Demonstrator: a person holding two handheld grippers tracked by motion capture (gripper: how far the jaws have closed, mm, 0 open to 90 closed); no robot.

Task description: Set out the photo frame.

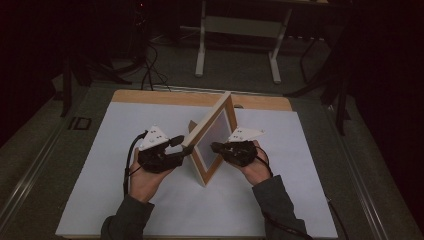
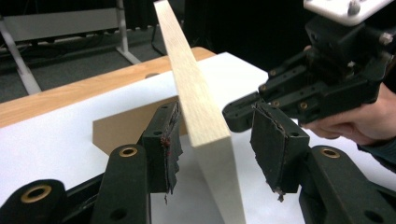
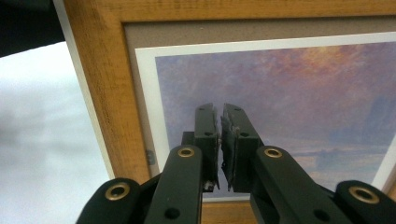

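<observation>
Frame point(image 2: 198, 102) edge between parted left hand-held gripper point(image 2: 217, 144), right hand-held gripper point(image 3: 219, 140) closed against picture.

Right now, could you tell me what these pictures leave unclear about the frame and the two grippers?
- Frame: its foot is hidden behind the left gripper jaws in the left gripper view.
- Stand: whether it props the frame is hidden behind a jaw.
- Right gripper: jaws nearly together at the picture; contact with the glass cannot be told.
- High view: too dark to show either gripper's jaws.
</observation>
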